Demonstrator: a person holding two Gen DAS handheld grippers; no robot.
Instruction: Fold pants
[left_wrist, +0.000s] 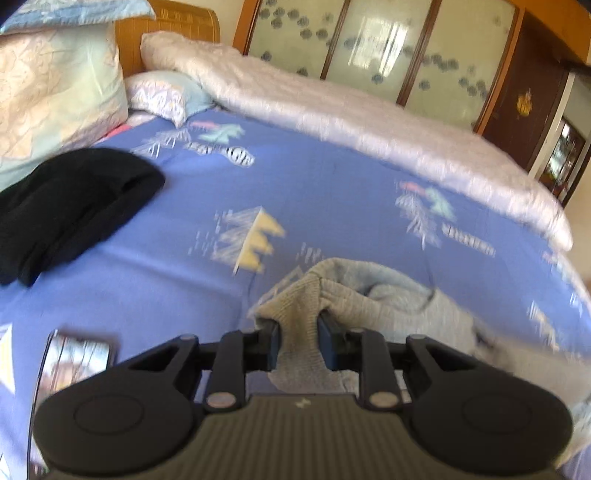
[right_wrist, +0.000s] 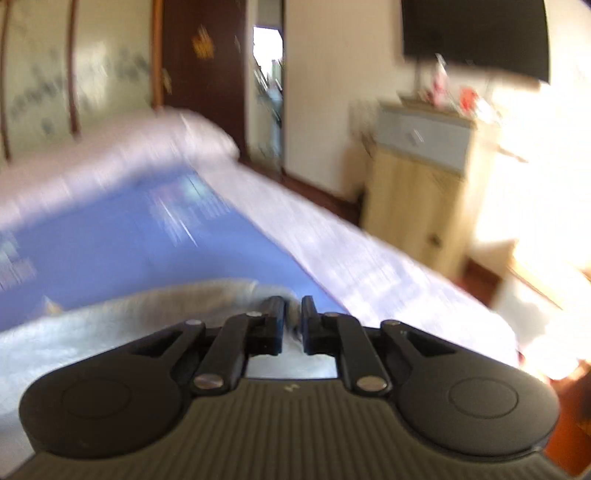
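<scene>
The grey knit pants (left_wrist: 399, 306) lie bunched on the blue patterned bedsheet (left_wrist: 314, 192). My left gripper (left_wrist: 298, 325) is shut on a thick fold of their ribbed edge, held just above the bed. In the blurred right wrist view, my right gripper (right_wrist: 293, 314) is shut on another part of the grey pants (right_wrist: 166, 302), which stretch away to the left over the sheet (right_wrist: 129, 240). How much cloth sits between the right fingers is hard to see.
A folded black garment (left_wrist: 70, 206) lies at the left. A phone (left_wrist: 79, 356) lies by the left gripper. Pillows (left_wrist: 55, 85) and a white quilt (left_wrist: 351, 122) line the far side. A wooden cabinet (right_wrist: 424, 184) stands beyond the bed's foot.
</scene>
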